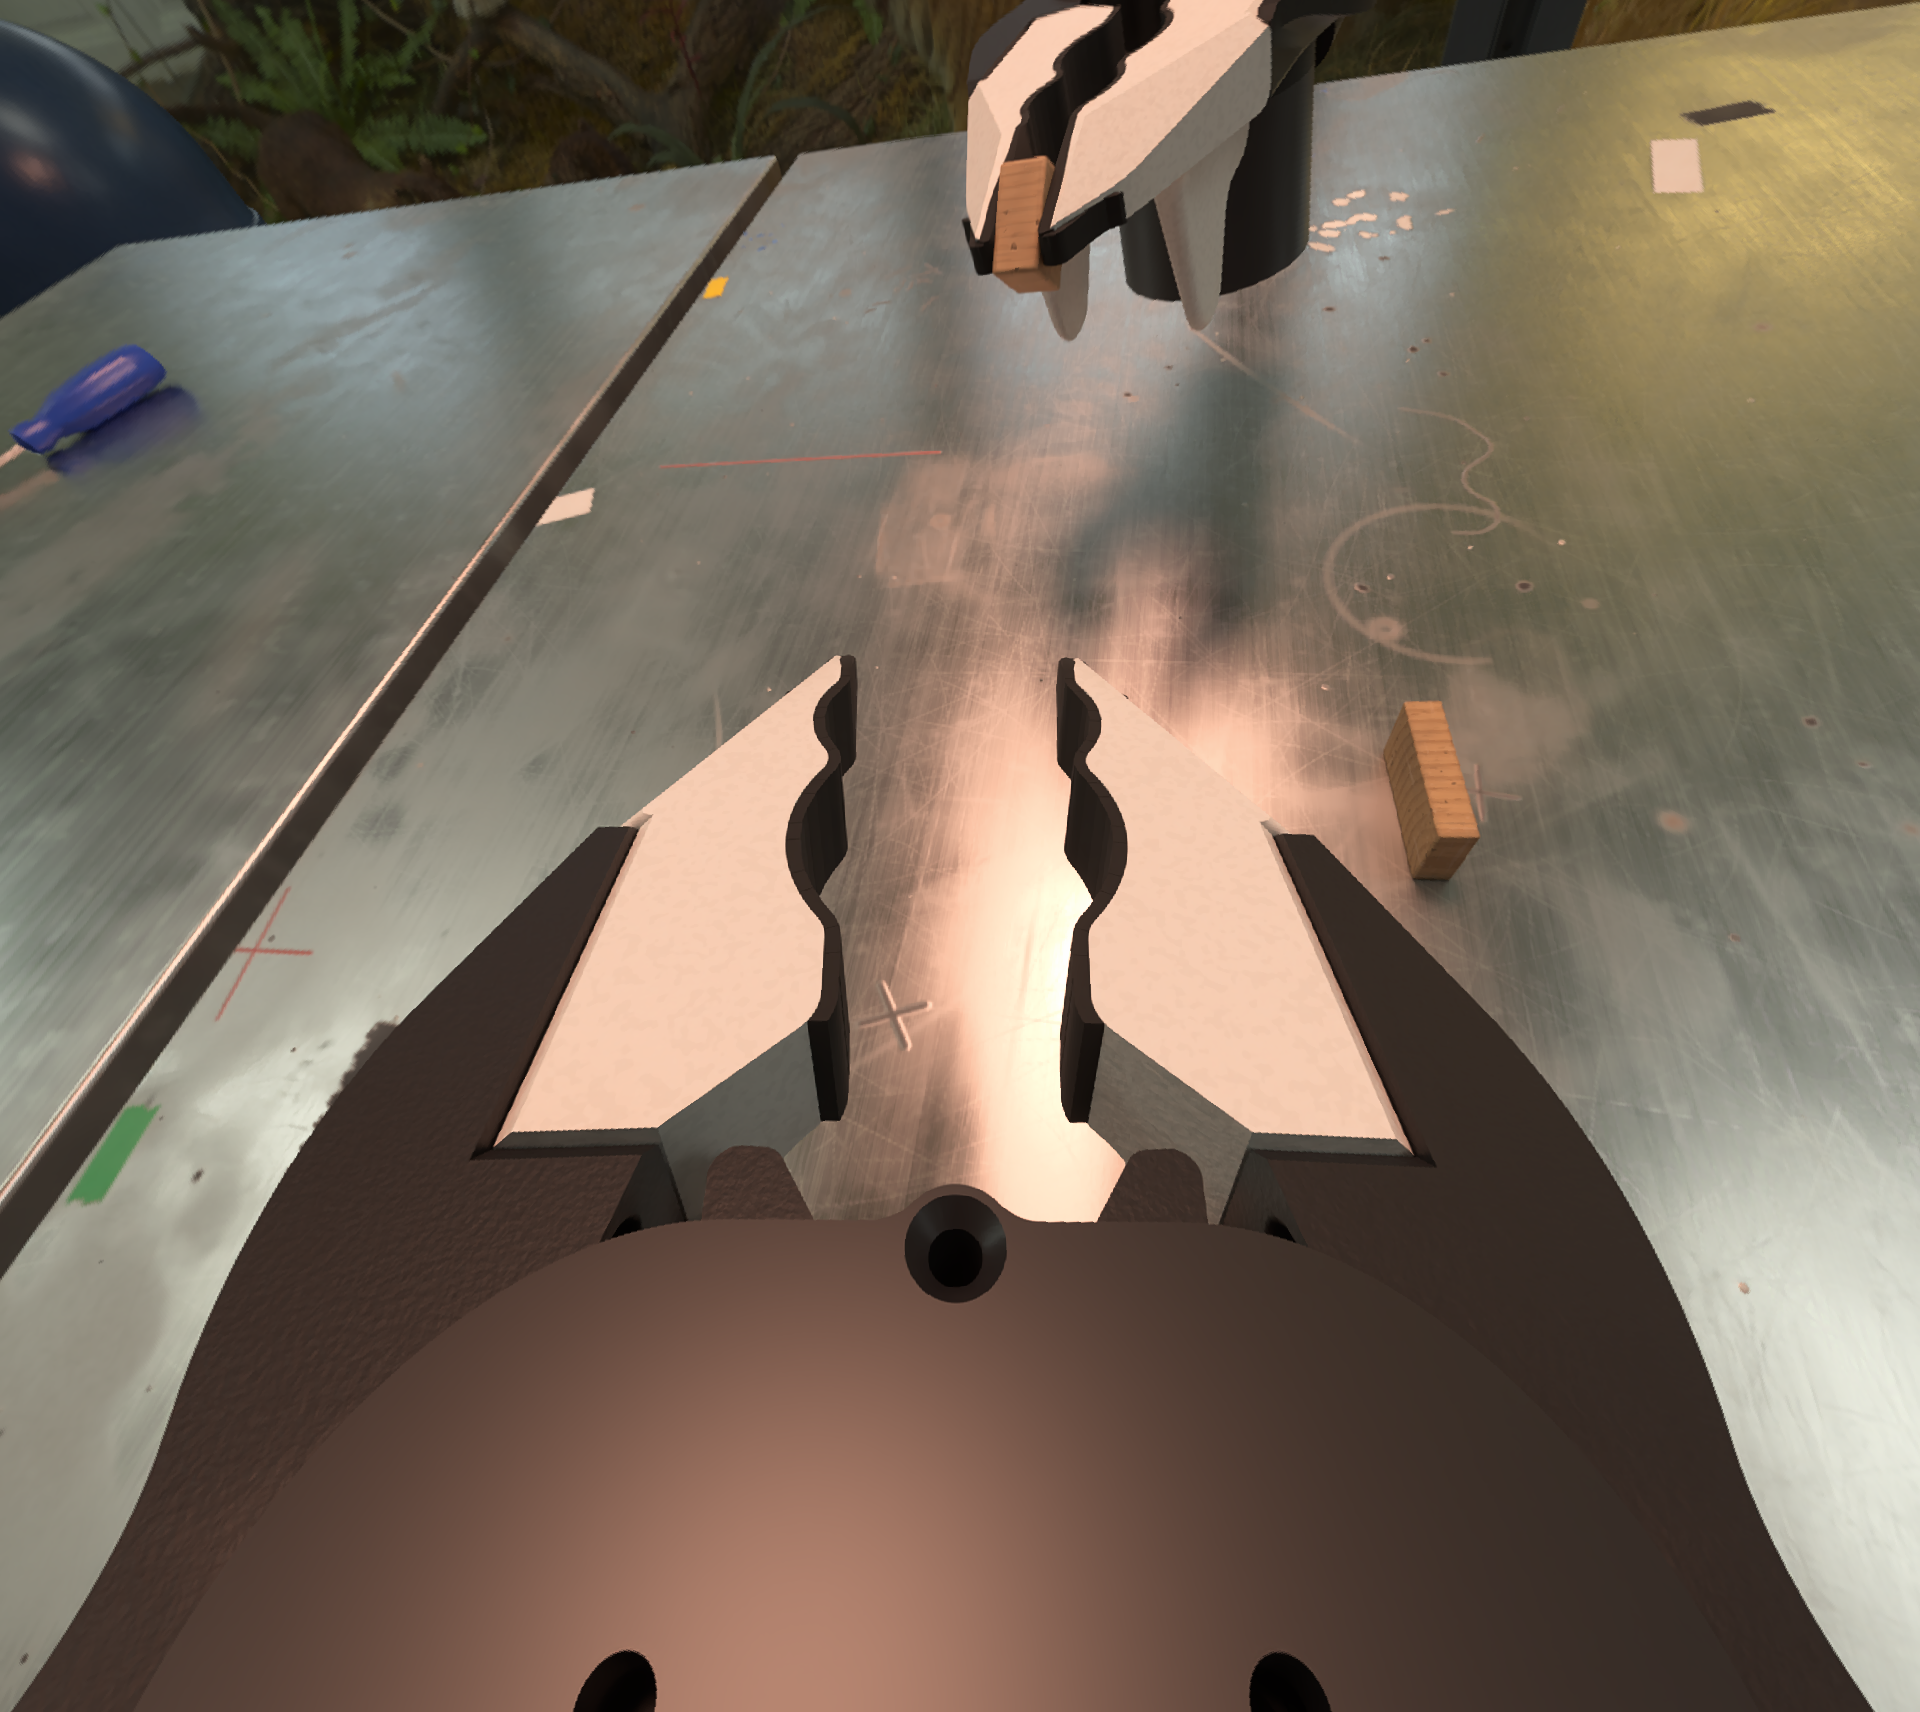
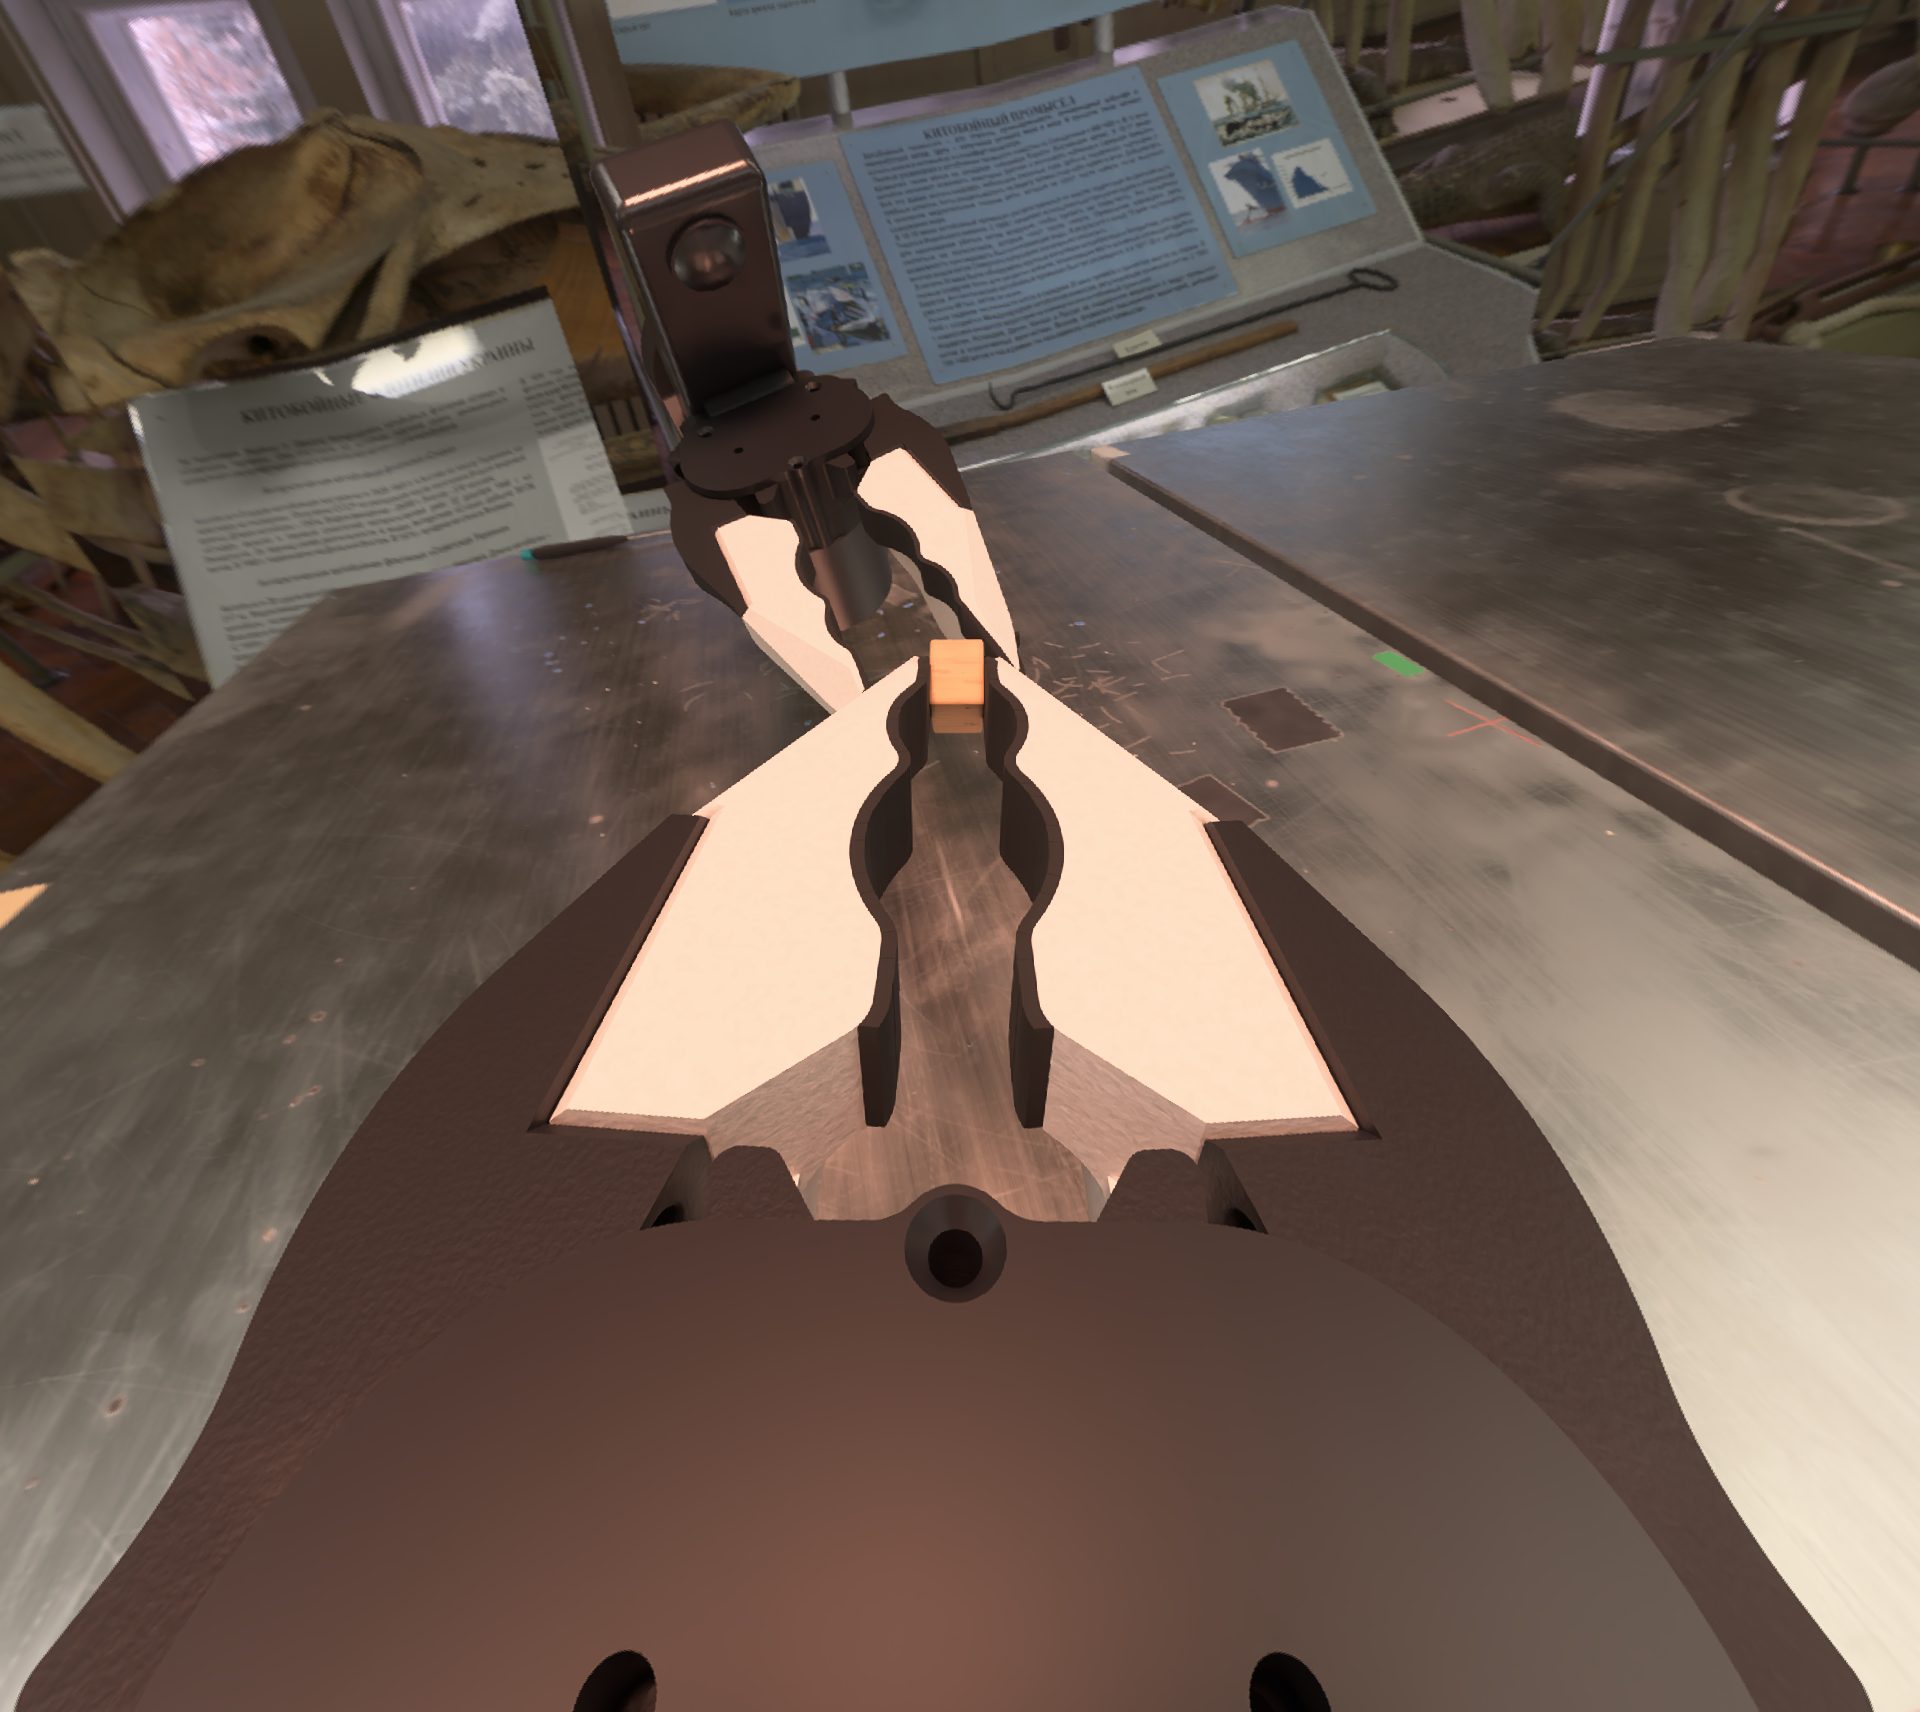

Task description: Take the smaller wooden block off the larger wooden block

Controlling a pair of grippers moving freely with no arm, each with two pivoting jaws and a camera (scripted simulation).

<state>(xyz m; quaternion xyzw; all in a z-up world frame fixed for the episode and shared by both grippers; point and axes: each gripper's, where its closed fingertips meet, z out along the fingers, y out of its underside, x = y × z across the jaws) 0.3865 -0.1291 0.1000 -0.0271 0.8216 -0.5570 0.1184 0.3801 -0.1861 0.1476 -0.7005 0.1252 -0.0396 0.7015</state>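
Note:
My right gripper (image 2: 956, 675) is shut on the smaller wooden block (image 2: 956, 673) at its fingertips, just above the metal table (image 2: 416, 831). In the left wrist view this gripper (image 1: 1023, 249) hangs over the far middle of the table with the block (image 1: 1023, 223) between its fingers. The larger wooden block (image 1: 1432, 789) stands alone on the table, to the right of my left gripper (image 1: 956, 675). My left gripper is open and empty, low over the table. It also shows in the right wrist view (image 2: 894, 623), facing my right gripper.
A blue-handled tool (image 1: 94, 400) lies at the far left. A seam (image 1: 582, 457) splits the two table plates. Green tape (image 1: 114, 1153) marks the near left. A second table plate (image 2: 1558, 540) lies to the right in the right wrist view. Display boards stand beyond the table's edge.

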